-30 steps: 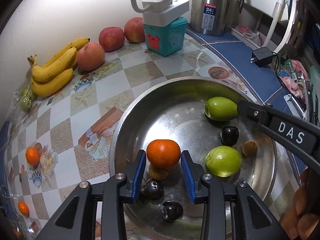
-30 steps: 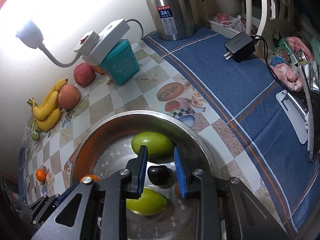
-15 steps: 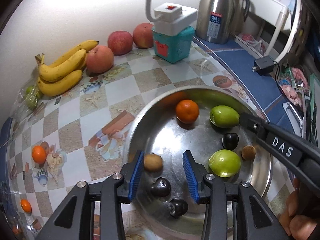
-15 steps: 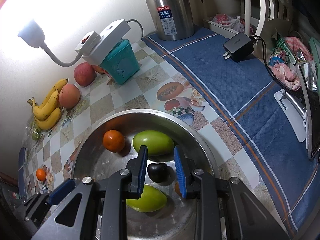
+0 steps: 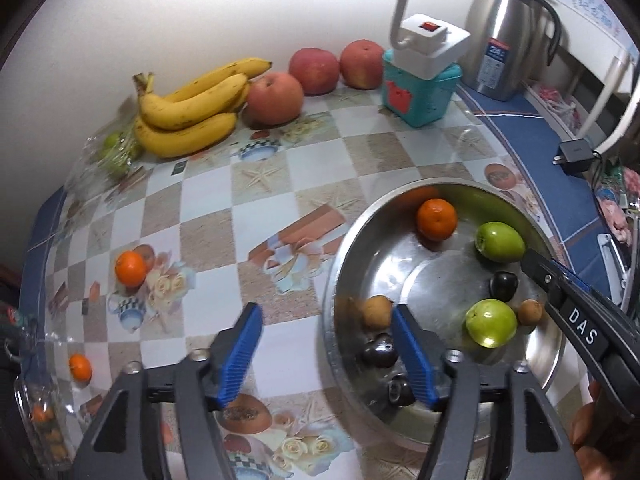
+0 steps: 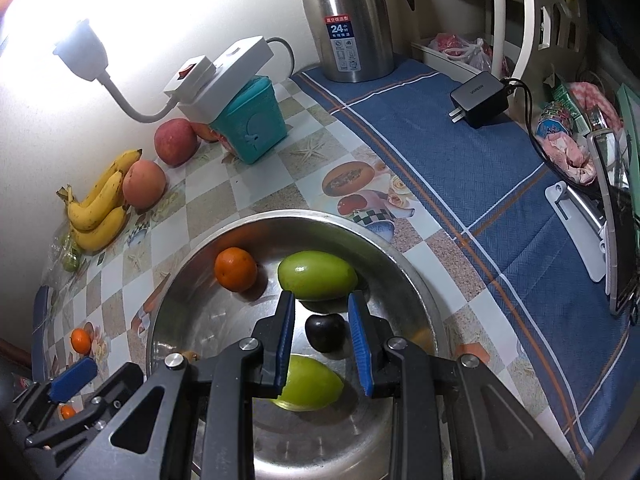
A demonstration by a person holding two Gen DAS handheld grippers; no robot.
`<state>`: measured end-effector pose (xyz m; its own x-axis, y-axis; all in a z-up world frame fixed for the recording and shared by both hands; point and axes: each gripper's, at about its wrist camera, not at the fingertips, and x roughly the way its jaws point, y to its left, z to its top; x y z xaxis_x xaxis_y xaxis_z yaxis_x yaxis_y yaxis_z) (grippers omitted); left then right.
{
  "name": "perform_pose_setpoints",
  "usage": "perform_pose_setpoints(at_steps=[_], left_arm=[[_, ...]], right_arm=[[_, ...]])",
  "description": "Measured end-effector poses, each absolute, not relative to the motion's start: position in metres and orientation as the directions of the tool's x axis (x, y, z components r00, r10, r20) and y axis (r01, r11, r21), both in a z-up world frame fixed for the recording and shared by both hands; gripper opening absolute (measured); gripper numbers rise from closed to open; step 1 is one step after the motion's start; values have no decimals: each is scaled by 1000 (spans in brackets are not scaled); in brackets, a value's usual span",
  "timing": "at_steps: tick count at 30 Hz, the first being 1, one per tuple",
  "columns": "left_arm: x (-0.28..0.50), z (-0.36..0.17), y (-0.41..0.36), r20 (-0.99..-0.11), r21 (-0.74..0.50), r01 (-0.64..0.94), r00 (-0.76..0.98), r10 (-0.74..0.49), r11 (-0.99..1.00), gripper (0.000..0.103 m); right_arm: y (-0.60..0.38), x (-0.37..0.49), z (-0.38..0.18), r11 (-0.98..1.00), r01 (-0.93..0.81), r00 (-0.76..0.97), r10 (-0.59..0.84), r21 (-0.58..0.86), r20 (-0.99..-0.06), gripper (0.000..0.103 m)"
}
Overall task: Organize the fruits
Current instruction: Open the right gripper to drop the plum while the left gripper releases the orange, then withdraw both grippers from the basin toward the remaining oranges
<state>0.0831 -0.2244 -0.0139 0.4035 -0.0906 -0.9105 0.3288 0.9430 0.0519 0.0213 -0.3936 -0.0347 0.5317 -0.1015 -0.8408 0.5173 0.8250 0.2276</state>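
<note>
Tabletop (image 5: 256, 184) first, since it carries everything: I judge the step in hand to be fetching the next loose fruit into the steel bowl (image 5: 340, 280). My left tool (image 5: 326, 354) is spread wide and holds nothing, with one blue pad outside the bowl's rim and the other just inside it. My right tool (image 6: 322, 340) hangs over the bowl's middle, jaws partly apart and gripping nothing, a dark plum (image 6: 325, 332) showing between them.

To do this well, I would swing the left tool away from the bowl toward the small orange (image 5: 130, 268) lying well apart from it, come down with a pad on either side, and close gently, since round fruit rolls on the glossy cloth. The right tool should keep off the rim.

Inside the bowl sit two green fruits, one orange (image 5: 437, 219), dark plums and small brown fruits. Bananas (image 5: 188, 116) and apples (image 5: 274, 98) lie far from the bowl, by the wall.

Writing, going down in size: "DAS" on the right tool's arm in the left view; "24" on the steel flask (image 6: 348, 20) label, its smaller print unreadable; a faint brand on the black charger (image 6: 480, 98) that I cannot make out.
</note>
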Motion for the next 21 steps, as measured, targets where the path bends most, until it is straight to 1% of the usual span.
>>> perform_pose_setpoints(at_steps=[3,4,5,6,7,8,10,11,13,16,17,19,21], left_arm=[[84,-16,-221,-919,43,316,384,-87,948,83],[84,-16,-220,-920,46,309,383,-80,950,85],[84,-16,-219,-920,50,303,384,-74,952,90],[84,-16,-219,-920,53,299,385,-70,953,94],[85,-16,-218,-921,52,295,385,-68,954,96],[85,-16,-216,-921,52,290,383,-66,956,97],[86,-17,-214,-923,54,281,380,-59,958,98],[86,-18,-213,-924,57,278,377,-54,959,98],[87,-19,-211,-927,63,269,373,-43,961,98],[88,-20,-209,-928,70,263,371,-34,962,103],[87,-20,-208,-928,70,264,371,-34,962,103],[87,-20,-207,-928,68,265,371,-37,962,103],[88,-20,-205,-928,67,263,370,-37,963,103]], right_arm=[[-389,24,-36,835,503,526,-92,222,-845,29],[-387,25,-36,839,499,523,-93,217,-847,32],[-385,26,-36,841,497,520,-94,212,-849,38],[-384,27,-36,845,493,517,-93,207,-851,42],[-383,28,-36,847,491,516,-93,205,-852,50],[-381,28,-37,851,486,514,-93,200,-853,53],[-378,30,-37,857,479,508,-94,191,-856,56],[-377,31,-37,859,479,503,-98,182,-859,63],[-376,31,-38,859,481,498,-105,174,-861,71],[-374,32,-38,862,481,492,-113,161,-863,72],[-373,32,-38,862,482,490,-118,156,-864,77],[-372,32,-39,864,482,487,-123,149,-864,82],[-371,33,-39,864,481,486,-124,146,-865,82]])
